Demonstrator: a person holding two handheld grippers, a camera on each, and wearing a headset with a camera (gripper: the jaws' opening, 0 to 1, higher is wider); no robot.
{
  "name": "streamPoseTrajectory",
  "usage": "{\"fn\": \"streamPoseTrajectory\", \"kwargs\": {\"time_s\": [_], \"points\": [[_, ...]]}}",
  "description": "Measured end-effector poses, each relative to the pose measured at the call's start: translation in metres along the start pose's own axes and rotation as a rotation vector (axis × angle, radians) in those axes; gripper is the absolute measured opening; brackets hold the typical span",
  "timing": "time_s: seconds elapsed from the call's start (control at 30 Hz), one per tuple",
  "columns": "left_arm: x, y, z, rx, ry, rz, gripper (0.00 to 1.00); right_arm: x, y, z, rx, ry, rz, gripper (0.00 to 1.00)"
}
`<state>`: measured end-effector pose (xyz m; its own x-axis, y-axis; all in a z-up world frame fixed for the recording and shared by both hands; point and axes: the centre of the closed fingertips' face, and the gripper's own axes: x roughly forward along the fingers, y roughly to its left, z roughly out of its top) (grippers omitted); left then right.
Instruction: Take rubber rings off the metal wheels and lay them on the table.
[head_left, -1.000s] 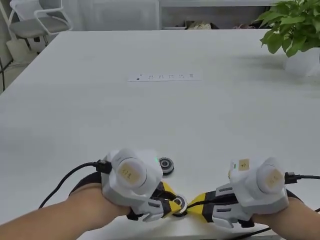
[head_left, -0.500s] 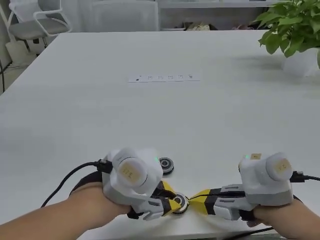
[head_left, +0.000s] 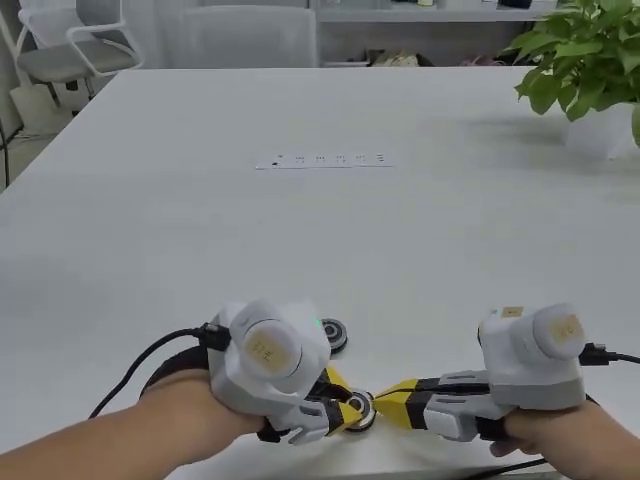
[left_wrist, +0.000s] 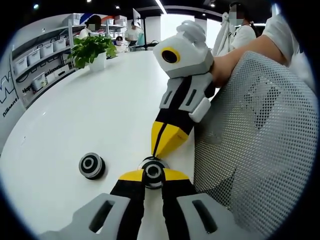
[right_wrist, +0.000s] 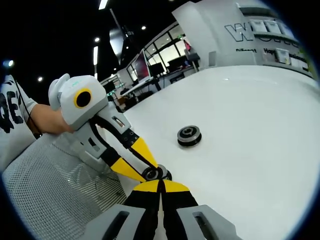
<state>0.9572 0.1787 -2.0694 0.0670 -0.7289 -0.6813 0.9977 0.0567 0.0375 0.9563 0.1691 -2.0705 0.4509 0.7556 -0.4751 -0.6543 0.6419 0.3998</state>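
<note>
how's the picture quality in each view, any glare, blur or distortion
Head view: soft even light, sharp, faint shadow by the plant on the table. Left gripper view: fisheye bends the table edge, top washed out bright. Right gripper view: same bending, dark overhead with bright lights, the lone wheel crisp.

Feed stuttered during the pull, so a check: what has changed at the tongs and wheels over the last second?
The right tongs shifted their body to the right and rolled, tips kept shut at the small metal wheel with a black rubber ring. The left tongs stay shut on that wheel. The second ringed metal wheel lies unmoved on the white table.
</note>
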Motion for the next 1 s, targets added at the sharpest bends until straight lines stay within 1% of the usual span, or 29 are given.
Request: {"fn": "streamPoseTrajectory", "kwargs": {"time_s": [0.1,0.13,0.2,0.4,0.6,0.67,0.7,0.73,0.77,0.8,0.87,1.0], "points": [[0.0,0.0,0.0,0.002,0.002,0.002,0.08,0.0,0.001,0.001,-0.005,-0.001,0.003,0.0],[0.0,0.0,0.0,0.003,0.003,0.002,0.08,0.001,0.003,0.001,0.01,-0.004,0.007,0.0],[0.0,0.0,0.0,0.002,0.002,0.002,0.08,0.001,0.003,0.002,0.012,-0.005,0.01,0.0],[0.0,0.0,0.0,0.0,0.002,0.002,0.08,0.003,0.007,0.002,-0.013,0.0,0.023,0.0],[0.0,0.0,0.0,0.0,0.001,0.0,0.08,0.005,0.012,0.003,-0.026,-0.006,0.05,0.0],[0.0,-0.001,0.0,-0.001,-0.001,-0.002,0.08,0.005,0.015,0.006,-0.019,-0.023,0.067,0.0],[0.0,-0.001,0.0,-0.001,-0.001,-0.003,0.08,0.005,0.015,0.006,-0.02,-0.022,0.07,0.0],[0.001,-0.001,0.0,-0.001,-0.001,-0.004,0.08,0.006,0.018,0.007,-0.022,-0.027,0.087,0.0],[0.001,-0.001,0.0,-0.002,-0.001,-0.003,0.08,0.006,0.034,0.009,-0.007,-0.041,0.168,0.0],[0.0,-0.001,0.0,-0.004,-0.001,-0.004,0.08,0.004,0.026,0.009,-0.022,-0.045,0.124,0.0],[0.001,0.0,0.001,-0.003,-0.003,-0.004,0.08,0.005,0.023,0.007,-0.04,-0.032,0.106,0.0],[0.001,0.0,0.001,-0.005,-0.004,-0.003,0.08,0.005,0.018,0.004,-0.045,-0.021,0.085,0.0]]}}
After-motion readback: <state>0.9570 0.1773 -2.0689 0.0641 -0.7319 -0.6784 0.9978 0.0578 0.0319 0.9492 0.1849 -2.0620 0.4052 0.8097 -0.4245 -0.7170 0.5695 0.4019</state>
